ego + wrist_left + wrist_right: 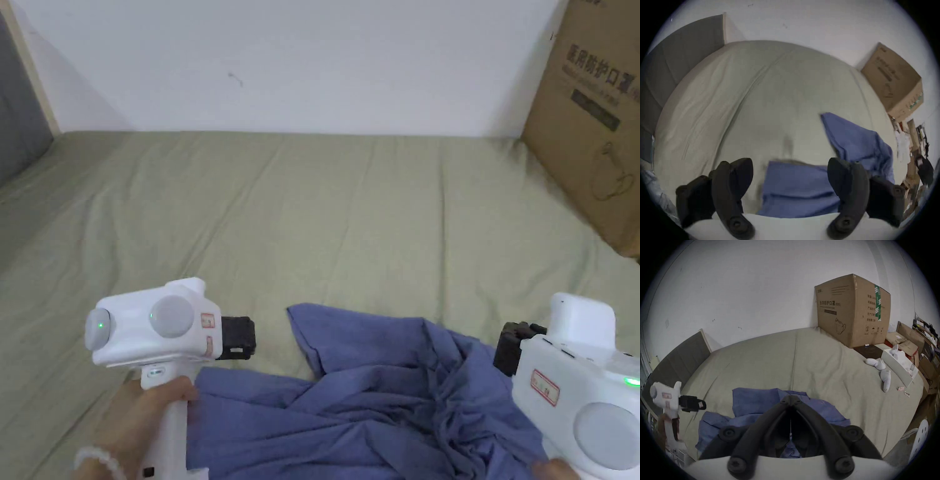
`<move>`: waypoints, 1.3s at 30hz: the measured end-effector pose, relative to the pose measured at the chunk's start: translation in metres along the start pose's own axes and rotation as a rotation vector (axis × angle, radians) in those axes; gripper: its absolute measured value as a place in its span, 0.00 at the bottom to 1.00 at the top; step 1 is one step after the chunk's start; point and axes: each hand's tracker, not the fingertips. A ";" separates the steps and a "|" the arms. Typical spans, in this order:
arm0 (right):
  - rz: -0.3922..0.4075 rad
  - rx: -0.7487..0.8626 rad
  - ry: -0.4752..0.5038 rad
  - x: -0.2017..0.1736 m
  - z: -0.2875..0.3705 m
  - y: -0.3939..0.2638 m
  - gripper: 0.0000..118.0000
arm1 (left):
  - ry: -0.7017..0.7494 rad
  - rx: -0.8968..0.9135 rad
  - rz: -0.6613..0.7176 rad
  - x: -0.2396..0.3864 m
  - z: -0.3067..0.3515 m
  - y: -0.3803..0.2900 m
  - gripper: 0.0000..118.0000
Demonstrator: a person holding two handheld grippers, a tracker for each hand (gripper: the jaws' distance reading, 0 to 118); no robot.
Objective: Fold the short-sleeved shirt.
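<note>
We had the blue shirt [350,400] bunched and crumpled at the near edge of the olive bed sheet [312,206], one flat corner poking toward the bed's middle. Left gripper [790,170] was above the shirt's left edge, jaws wide apart, holding nothing. Right gripper [790,397] sat over the shirt's right side, jaws closed tip to tip; whether fabric was pinched, we couldn't tell. Open sheet ran to the white wall [281,62]; a cardboard box [594,119] blocked the far right corner.
</note>
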 end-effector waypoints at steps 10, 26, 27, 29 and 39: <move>0.024 -0.091 -0.006 0.008 -0.029 -0.012 0.00 | 0.037 -0.150 -0.083 0.003 -0.052 -0.018 0.10; 0.288 -0.456 0.203 -0.028 -0.199 0.057 0.83 | -0.022 -0.027 -0.160 0.014 0.005 -0.006 0.03; 0.310 -0.479 0.217 -0.034 -0.216 0.051 0.82 | -0.022 -0.028 -0.163 0.013 0.005 -0.006 0.03; 0.304 -0.580 0.218 -0.045 -0.242 0.037 0.69 | -0.027 -0.036 -0.153 0.009 0.002 -0.005 0.03; 0.312 -0.617 0.226 -0.049 -0.236 0.047 0.05 | 0.002 -0.017 -0.149 0.003 0.016 0.002 0.03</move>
